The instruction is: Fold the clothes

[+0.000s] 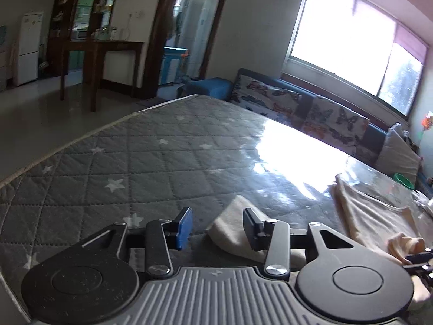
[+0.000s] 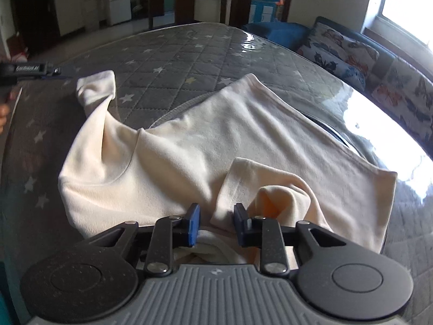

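Note:
A cream long-sleeved top (image 2: 205, 140) lies spread on the grey star-patterned mattress (image 2: 189, 51). In the right wrist view my right gripper (image 2: 216, 227) is low over its near edge. The jaws stand narrowly apart with a raised fold of the sleeve (image 2: 270, 187) between them, and a shadowed gap shows beside the left pad. In the left wrist view my left gripper (image 1: 219, 227) is open over the end of the other sleeve (image 1: 232, 233), which lies flat by the right finger (image 1: 251, 224). The left gripper (image 2: 62, 71) also shows by that sleeve's cuff (image 2: 94, 86).
A sofa with butterfly cushions (image 1: 319, 113) runs along the mattress's far side under a bright window (image 1: 346, 43). A blue stool (image 1: 208, 88) stands at its end. Beyond the mattress edge are tiled floor, a wooden table (image 1: 100, 54) and a white fridge (image 1: 28, 48).

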Action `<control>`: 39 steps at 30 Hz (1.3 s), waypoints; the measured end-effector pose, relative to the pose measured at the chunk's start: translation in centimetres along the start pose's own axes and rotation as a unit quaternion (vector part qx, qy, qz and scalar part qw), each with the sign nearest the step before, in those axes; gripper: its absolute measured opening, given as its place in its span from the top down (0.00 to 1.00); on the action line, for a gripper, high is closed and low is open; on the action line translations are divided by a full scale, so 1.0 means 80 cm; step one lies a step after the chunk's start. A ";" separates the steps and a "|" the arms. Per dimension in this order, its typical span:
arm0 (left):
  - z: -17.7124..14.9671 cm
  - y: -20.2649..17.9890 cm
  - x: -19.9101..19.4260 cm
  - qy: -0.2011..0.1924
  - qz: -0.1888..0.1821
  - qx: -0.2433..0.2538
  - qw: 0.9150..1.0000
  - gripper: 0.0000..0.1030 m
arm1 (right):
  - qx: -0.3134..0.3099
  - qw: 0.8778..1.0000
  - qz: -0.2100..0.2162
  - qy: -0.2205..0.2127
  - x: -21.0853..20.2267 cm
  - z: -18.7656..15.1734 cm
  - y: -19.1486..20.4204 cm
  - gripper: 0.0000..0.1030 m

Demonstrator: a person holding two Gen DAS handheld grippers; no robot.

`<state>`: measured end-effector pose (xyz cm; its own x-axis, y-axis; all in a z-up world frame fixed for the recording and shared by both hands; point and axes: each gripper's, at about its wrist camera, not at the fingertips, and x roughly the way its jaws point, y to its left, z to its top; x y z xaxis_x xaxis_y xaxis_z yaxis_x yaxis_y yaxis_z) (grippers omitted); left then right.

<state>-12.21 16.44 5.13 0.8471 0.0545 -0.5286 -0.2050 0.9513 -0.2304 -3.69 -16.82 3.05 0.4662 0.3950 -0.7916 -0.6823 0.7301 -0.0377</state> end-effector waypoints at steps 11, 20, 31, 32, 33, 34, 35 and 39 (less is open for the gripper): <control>0.000 -0.094 -0.004 0.034 -0.117 0.029 0.992 0.32 | 0.073 0.997 -0.007 -0.027 -0.004 -0.009 -0.013 0.93; -0.022 -0.194 -0.007 0.065 -0.262 0.108 0.957 0.22 | 0.175 0.975 -0.017 -0.139 -0.085 -0.026 -0.051 0.95; -0.084 -0.266 -0.001 0.090 -0.308 0.246 0.915 0.20 | 0.287 0.917 -0.170 -0.217 -0.210 -0.118 -0.136 0.96; -0.084 -0.265 0.002 0.092 -0.306 0.246 0.915 0.20 | 0.301 0.910 -0.185 -0.217 -0.218 -0.131 -0.143 0.96; -0.084 -0.263 0.004 0.093 -0.304 0.247 0.915 0.20 | 0.314 0.902 -0.201 -0.218 -0.224 -0.145 -0.149 0.96; -0.085 -0.261 0.005 0.095 -0.302 0.249 0.915 0.20 | 0.329 0.894 -0.212 -0.217 -0.228 -0.161 -0.155 0.96; -0.086 -0.259 0.005 0.097 -0.301 0.250 0.915 0.20 | 0.343 0.886 -0.224 -0.216 -0.233 -0.175 -0.160 0.96; -0.087 -0.248 0.005 0.101 -0.295 0.255 0.915 0.20 | 0.389 0.857 -0.275 -0.197 -0.242 -0.237 -0.182 0.96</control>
<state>-11.23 -4.52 3.83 0.6170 -0.5231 -0.5879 0.5592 0.8171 -0.1402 -13.43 -45.69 7.41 0.8553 -0.0823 -0.5116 0.2118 0.9566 0.2002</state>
